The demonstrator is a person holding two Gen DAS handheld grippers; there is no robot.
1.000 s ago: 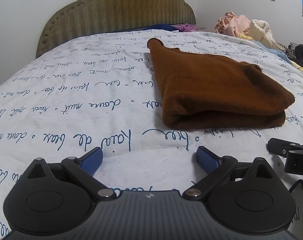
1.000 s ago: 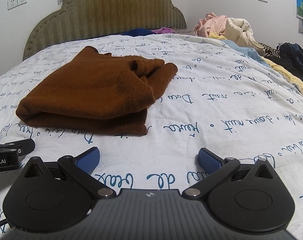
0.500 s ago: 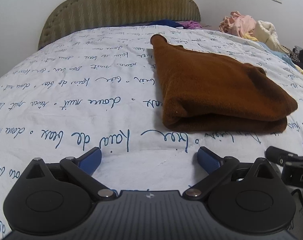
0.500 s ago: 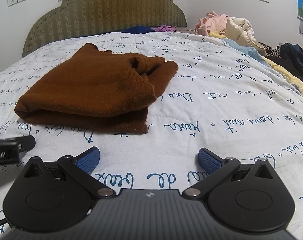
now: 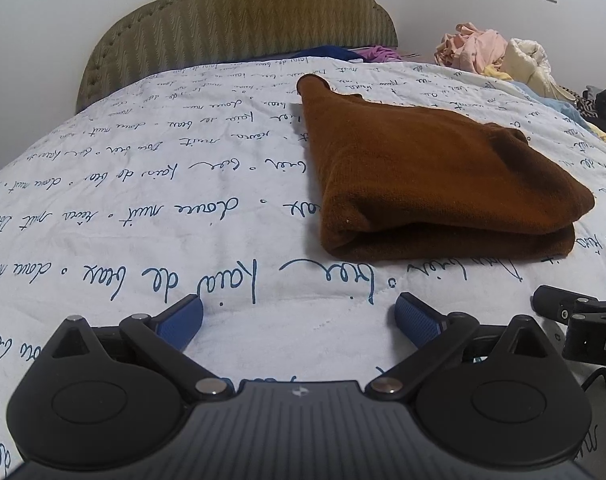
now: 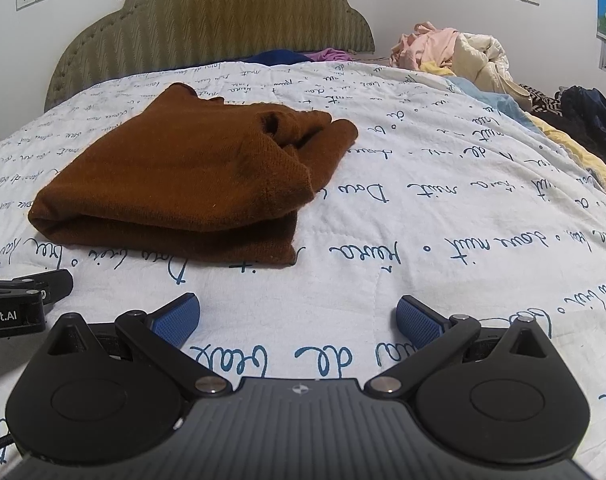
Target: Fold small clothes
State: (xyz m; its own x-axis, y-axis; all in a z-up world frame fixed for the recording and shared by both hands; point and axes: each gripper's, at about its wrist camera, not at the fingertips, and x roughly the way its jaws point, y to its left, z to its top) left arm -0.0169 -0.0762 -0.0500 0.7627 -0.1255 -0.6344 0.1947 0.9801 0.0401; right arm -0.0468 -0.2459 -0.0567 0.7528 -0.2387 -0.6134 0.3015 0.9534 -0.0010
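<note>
A folded brown knit garment point(image 5: 423, 176) lies on the white quilt with blue handwriting point(image 5: 143, 208); in the right wrist view the same brown garment point(image 6: 191, 184) sits left of centre. My left gripper point(image 5: 299, 320) hovers low over the quilt, short of the garment's near fold, open with nothing between its blue pads. My right gripper point(image 6: 299, 316) is also open and empty, near the quilt point(image 6: 443, 200), to the right of the garment's front corner. Each gripper shows at the edge of the other's view.
An olive padded headboard point(image 5: 239, 20) stands at the far end of the bed. A heap of pink and cream clothes point(image 6: 451, 52) lies at the far right, with dark garments point(image 6: 591, 120) beside it. Blue and purple cloth point(image 6: 299, 56) rests by the headboard.
Both grippers stay open and nearly still. The left wrist view has shifted slightly, tilting back up after a small dip. The garment has not moved.
</note>
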